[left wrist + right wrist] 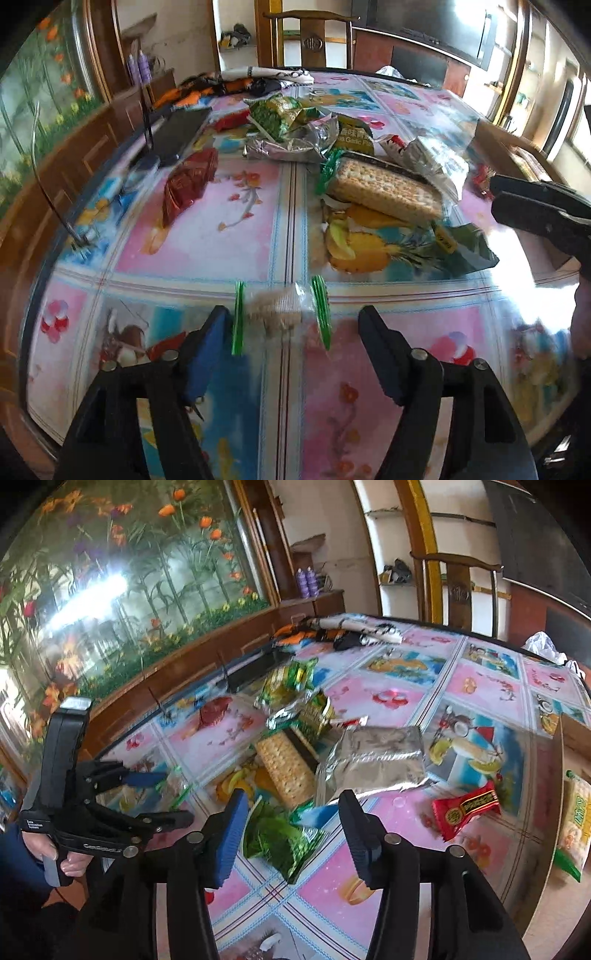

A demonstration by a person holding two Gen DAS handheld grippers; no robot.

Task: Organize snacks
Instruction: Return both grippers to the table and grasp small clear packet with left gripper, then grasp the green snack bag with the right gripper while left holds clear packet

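Note:
A heap of snacks lies mid-table: a clear cracker pack (388, 190) (286, 766), silver foil bags (295, 142) (373, 762), green packets (275, 112) (291, 679) and a red packet (190, 182). A small cracker pack with green ends (280, 310) lies just ahead of my open left gripper (295, 332), between its fingers, blurred. My open right gripper (291, 819) hovers over a green packet (284, 843). A red candy (467, 808) lies to its right. The right gripper also shows in the left wrist view (535, 206), the left gripper in the right wrist view (162, 797).
The table (192, 258) has a glossy flowered cover. A black phone (181, 134) and folded cloths (258, 75) lie at the far side. A wooden chair (312, 40) stands behind. A box (576, 734) with a cracker pack (574, 823) sits at the right edge.

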